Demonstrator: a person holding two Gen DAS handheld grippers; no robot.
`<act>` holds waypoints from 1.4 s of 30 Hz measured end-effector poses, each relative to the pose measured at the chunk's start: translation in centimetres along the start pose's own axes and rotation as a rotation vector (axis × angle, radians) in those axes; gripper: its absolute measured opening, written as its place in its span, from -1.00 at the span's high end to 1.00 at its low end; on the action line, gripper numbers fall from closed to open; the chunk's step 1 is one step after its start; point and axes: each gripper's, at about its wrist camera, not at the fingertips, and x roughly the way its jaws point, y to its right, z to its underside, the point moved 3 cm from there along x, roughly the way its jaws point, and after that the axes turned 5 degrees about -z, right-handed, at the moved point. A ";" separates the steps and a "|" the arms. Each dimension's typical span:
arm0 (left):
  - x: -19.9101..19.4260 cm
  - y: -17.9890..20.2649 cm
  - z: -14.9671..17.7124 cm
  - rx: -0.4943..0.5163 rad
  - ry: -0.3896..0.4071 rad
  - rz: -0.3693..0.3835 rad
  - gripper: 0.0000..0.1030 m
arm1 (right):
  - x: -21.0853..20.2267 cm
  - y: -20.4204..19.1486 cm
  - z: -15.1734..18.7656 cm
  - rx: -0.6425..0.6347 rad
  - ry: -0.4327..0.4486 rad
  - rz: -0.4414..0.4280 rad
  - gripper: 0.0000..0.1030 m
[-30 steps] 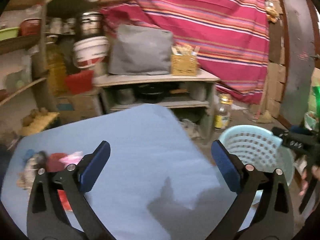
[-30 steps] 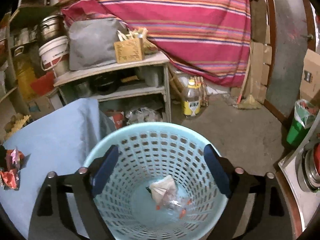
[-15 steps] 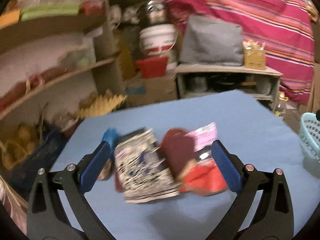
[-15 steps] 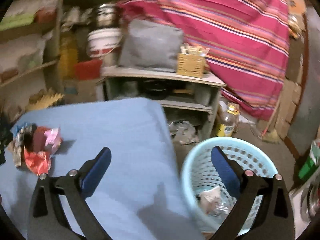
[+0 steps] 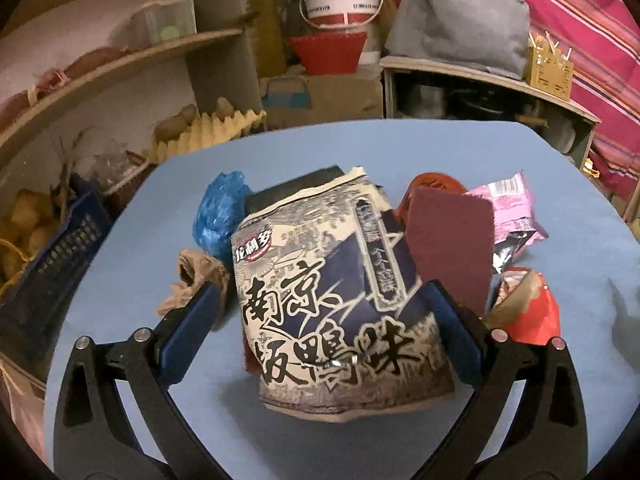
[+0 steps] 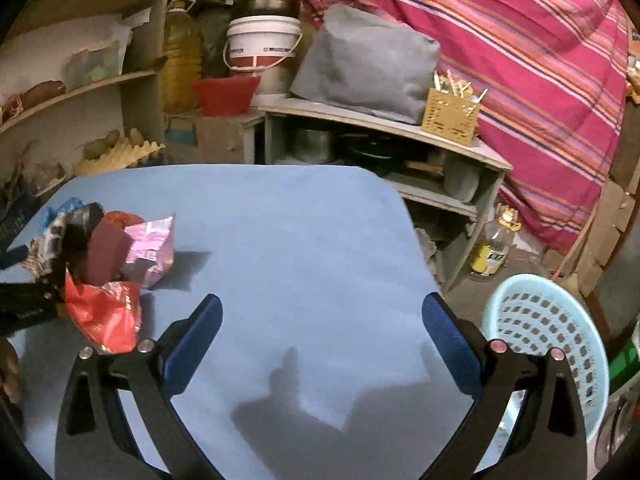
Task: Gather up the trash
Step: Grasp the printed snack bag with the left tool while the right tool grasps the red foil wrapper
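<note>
I find the left gripper (image 5: 322, 320) with jaws wide, straddling a crumpled printed snack bag (image 5: 340, 300) at the left side of the blue table (image 5: 560, 360); contact with the pads is unclear. The right gripper (image 6: 322, 340), jaws just opened wide, holds nothing above bare table. A maroon pad (image 5: 448, 240), pink wrapper (image 5: 510, 212) and red wrapper (image 6: 104, 316) are partly hidden. The basket (image 6: 548, 340) stands right, cut off.

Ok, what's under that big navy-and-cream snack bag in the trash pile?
Behind the snack bag a dark flat item's edge peeks out, and a maroon pad leans at its right. What lies directly beneath the bag is covered.
</note>
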 end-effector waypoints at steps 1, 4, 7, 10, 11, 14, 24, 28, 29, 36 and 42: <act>0.1 0.0 0.0 -0.009 -0.007 0.029 -0.62 | 0.2 -0.2 -0.1 0.005 -0.002 -0.008 -0.90; -0.2 -0.1 0.1 -0.016 -0.002 0.061 -0.35 | 0.7 -1.0 -0.2 0.026 -0.010 -0.038 -0.90; -0.7 -0.1 0.3 0.012 0.014 0.053 0.04 | 0.8 -1.8 -0.1 0.040 -0.014 -0.069 -0.90; -1.4 -0.6 0.5 0.020 0.026 0.058 0.34 | 1.0 -3.2 0.0 0.036 -0.018 -0.095 -0.90; -1.6 -0.8 0.5 0.020 0.027 0.059 0.45 | 0.9 -3.8 0.0 0.031 -0.019 -0.105 -0.90; -2.3 -1.8 0.6 0.011 0.041 0.058 0.53 | 0.5 -5.5 0.3 0.007 -0.012 -0.133 -0.90; -4.5 -5.4 0.6 -0.051 0.087 0.083 0.63 | -0.4 -12.0 1.8 -0.108 -0.027 -0.203 -0.90; -5.0 -6.5 0.4 -0.080 0.106 0.091 0.64 | 0.1 -14.2 2.5 -0.170 -0.036 -0.169 -0.90; -5.1 -6.7 0.4 -0.083 0.110 0.091 0.64 | 0.4 -14.5 2.6 -0.178 -0.039 -0.157 -0.90; -5.0 -7.4 0.0 -0.092 0.126 0.087 0.64 | 2.1 -15.4 2.2 -0.111 -0.071 -0.157 -0.90; -4.7 -7.6 -0.1 -0.102 0.128 0.100 0.64 | 3.1 -16.2 2.1 -0.097 -0.096 -0.155 -0.65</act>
